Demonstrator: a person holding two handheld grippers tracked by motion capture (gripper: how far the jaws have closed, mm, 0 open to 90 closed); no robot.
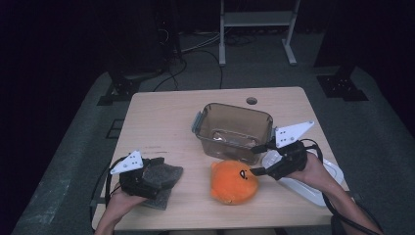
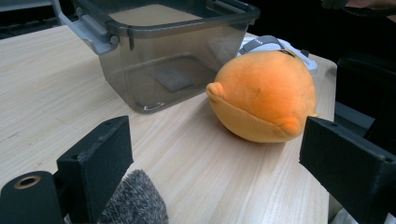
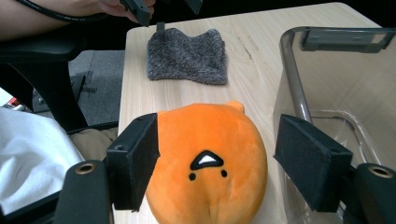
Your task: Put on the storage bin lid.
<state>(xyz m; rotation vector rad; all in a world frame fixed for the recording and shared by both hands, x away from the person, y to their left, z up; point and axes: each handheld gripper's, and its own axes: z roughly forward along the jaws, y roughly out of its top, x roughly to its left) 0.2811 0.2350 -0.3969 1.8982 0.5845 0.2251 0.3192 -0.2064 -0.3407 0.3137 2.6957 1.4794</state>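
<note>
An orange plush toy (image 1: 234,182) with a small black face lies near the table's front edge, just in front of a clear grey plastic bin (image 1: 234,132). My right gripper (image 1: 255,159) reaches it from the right. In the right gripper view the plush toy (image 3: 210,163) sits between the open jaws, close to the left jaw and apart from the right one. A grey fuzzy cloth (image 1: 164,178) lies at the front left. My left gripper (image 1: 156,171) rests over it, jaws wide open. A tuft of the cloth (image 2: 135,198) shows beside the left jaw.
A white lid (image 1: 313,183) lies under my right hand at the table's right edge. The bin (image 2: 163,56) holds only a flat label on its floor. Bare wood stretches behind and left of the bin. Dark floor, cables and a metal stand lie beyond the table.
</note>
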